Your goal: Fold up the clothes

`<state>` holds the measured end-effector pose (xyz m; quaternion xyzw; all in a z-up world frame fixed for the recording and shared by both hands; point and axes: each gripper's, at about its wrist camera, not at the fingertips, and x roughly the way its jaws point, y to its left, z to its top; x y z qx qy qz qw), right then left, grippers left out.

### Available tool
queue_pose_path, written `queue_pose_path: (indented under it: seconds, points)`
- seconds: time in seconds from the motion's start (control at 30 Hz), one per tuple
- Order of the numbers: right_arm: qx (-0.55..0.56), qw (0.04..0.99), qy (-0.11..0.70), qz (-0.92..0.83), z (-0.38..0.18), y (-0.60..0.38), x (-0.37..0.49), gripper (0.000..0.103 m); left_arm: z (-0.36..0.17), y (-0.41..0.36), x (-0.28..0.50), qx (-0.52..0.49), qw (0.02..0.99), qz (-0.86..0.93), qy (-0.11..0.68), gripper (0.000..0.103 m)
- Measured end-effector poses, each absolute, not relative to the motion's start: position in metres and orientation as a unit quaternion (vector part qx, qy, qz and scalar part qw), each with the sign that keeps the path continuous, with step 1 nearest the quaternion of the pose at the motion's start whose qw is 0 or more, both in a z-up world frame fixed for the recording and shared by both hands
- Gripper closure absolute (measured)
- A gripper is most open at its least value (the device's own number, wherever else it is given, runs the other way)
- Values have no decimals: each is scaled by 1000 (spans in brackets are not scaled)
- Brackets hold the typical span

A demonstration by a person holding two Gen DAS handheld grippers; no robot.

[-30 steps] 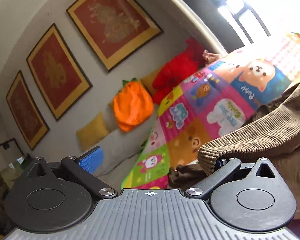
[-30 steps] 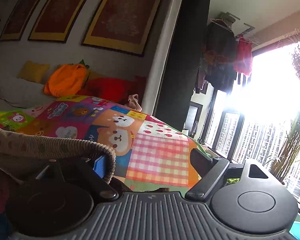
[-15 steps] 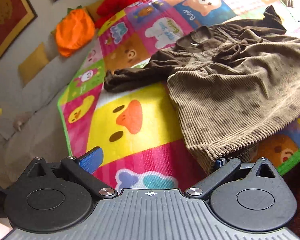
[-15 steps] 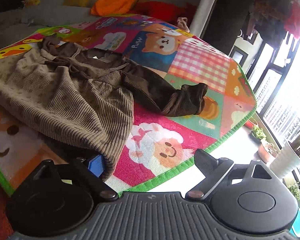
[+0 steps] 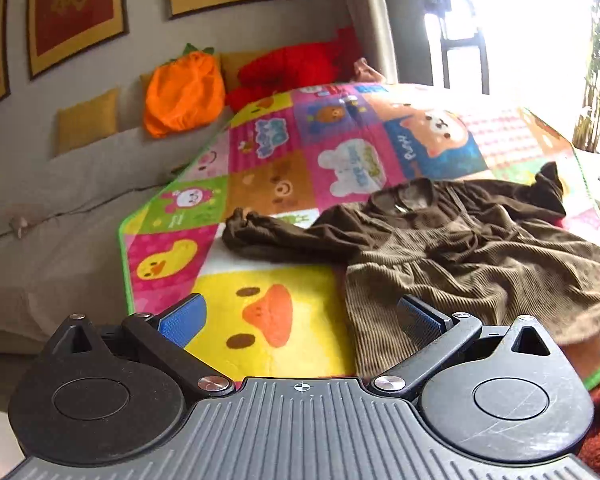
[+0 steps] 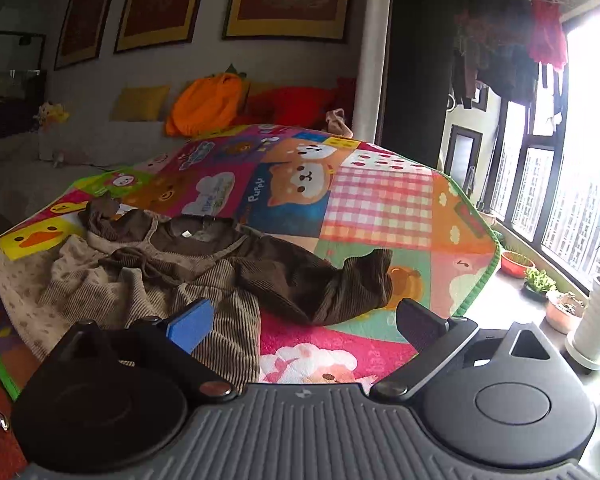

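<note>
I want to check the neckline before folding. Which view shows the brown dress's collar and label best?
The right wrist view: the brown dress lies with its collar facing the camera, and a small white label shows inside. In the left wrist view the collar is farther off, seen at a slant, with only a pale speck of the label.

A small brown ribbed dress [image 5: 480,264] [image 6: 148,276] with darker brown sleeves lies spread out and wrinkly on the colourful animal play mat [image 5: 284,168] [image 6: 372,208], hem by the mat's near edge.
</note>
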<state>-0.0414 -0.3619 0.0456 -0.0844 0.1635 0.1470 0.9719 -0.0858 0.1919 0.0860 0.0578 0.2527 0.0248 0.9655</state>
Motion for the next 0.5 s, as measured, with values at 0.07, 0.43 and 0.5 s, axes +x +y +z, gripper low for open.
queue_pose_path:
  seconds: [0.07, 0.43, 0.5]
  points:
    - [-79, 969, 166, 166, 44, -348, -42, 5, 84, 191, -81, 47, 964, 21, 260, 0]
    - [-100, 905, 264, 319, 14, -238, 9, 41, 57, 126, -36, 95, 948, -100, 287, 0]
    - [-86, 912, 264, 301, 22, -234, 43, 41, 56, 131, -5, 46, 945, -113, 303, 0]
